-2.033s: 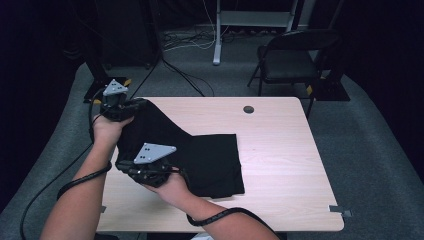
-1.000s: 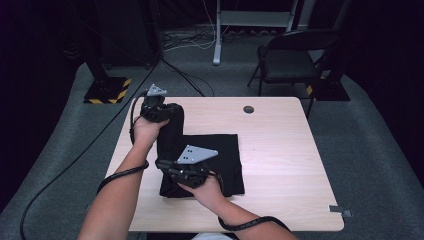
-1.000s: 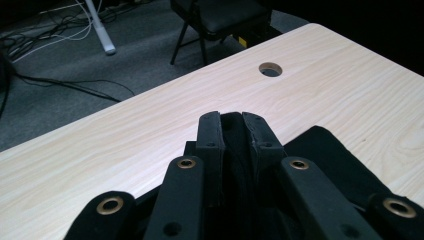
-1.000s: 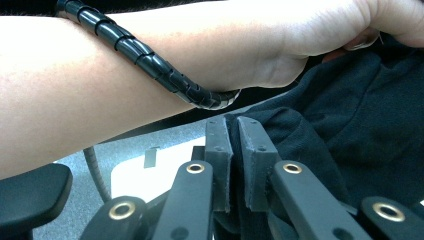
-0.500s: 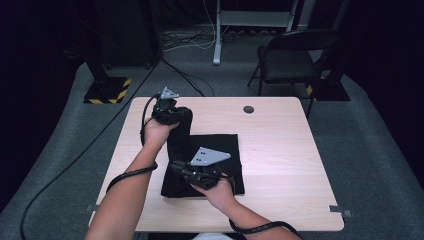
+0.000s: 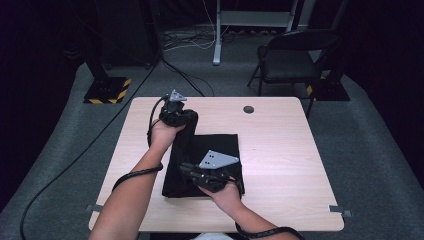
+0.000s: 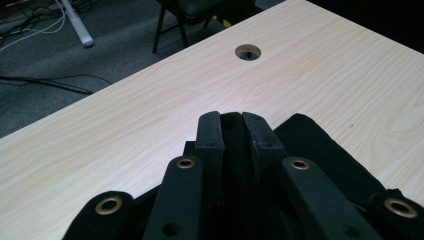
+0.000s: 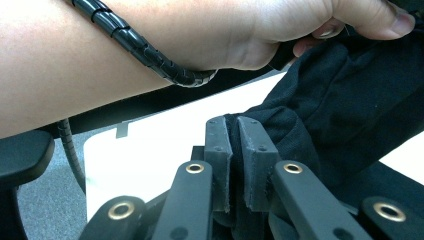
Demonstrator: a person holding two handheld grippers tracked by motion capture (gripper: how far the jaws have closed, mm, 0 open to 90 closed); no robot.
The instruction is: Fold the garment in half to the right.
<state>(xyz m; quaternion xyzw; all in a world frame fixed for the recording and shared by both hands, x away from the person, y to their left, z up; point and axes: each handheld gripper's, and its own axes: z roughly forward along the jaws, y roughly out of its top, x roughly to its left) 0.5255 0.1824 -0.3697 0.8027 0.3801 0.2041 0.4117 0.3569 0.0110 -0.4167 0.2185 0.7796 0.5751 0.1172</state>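
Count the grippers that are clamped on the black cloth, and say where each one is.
2. The left gripper pinches the black cloth at its far left corner; the right gripper pinches its near left part, closer to the person.

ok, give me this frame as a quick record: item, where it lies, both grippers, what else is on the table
item: black cloth, folded
place: on the table, left of its middle
left gripper: shut on cloth at its far edge; cloth pinched between the pads
right gripper: shut on cloth at its near part; fold between the pads
other: round hole in the tabletop near the far edge
behind table: chair
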